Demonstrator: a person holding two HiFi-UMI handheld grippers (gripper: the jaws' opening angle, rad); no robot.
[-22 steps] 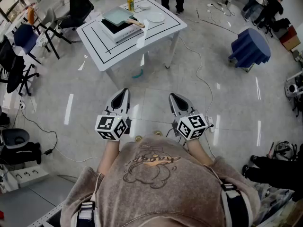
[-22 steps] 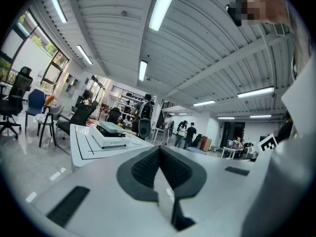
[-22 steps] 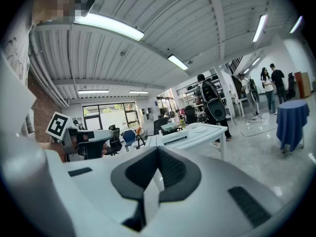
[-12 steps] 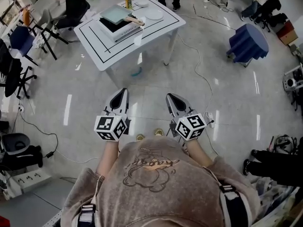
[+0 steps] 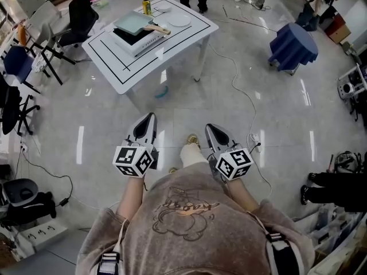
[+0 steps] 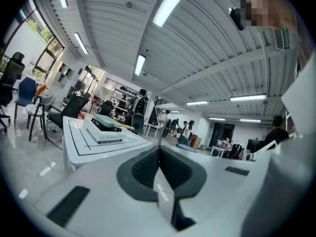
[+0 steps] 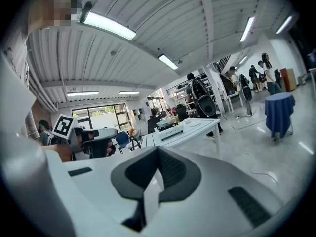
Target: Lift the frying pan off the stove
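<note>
**Head view.** The frying pan (image 5: 133, 22), pale green and apparently square, sits on a portable stove (image 5: 135, 41) on the white table (image 5: 184, 41). Its wooden handle (image 5: 158, 30) points toward a white plate (image 5: 179, 20), and a bottle (image 5: 146, 4) stands behind it. The person stands on bare floor, well apart from the table. The left gripper (image 5: 150, 118) and right gripper (image 5: 210, 128) are held low in front of the body, side by side, noses aimed toward the table. The step in hand looks like the approach.

To do it well, I would close the distance first and open the jaws of the chosen gripper before it nears the handle. Then take the handle close to the pan body and raise it straight up and level, so the stove is not dragged.

**Left gripper view.** The jaws are pressed together with nothing between them. The pan lies far ahead and to the left of the jaw line, on the stove, well out of reach.

**Right gripper view.** Here too the pads meet at the tip and the claw is empty. The pan appears small, ahead and just above the jaw tips, with open floor between. At this range I cannot tell whether anything is in it. The left gripper shows at the left edge.
</note>
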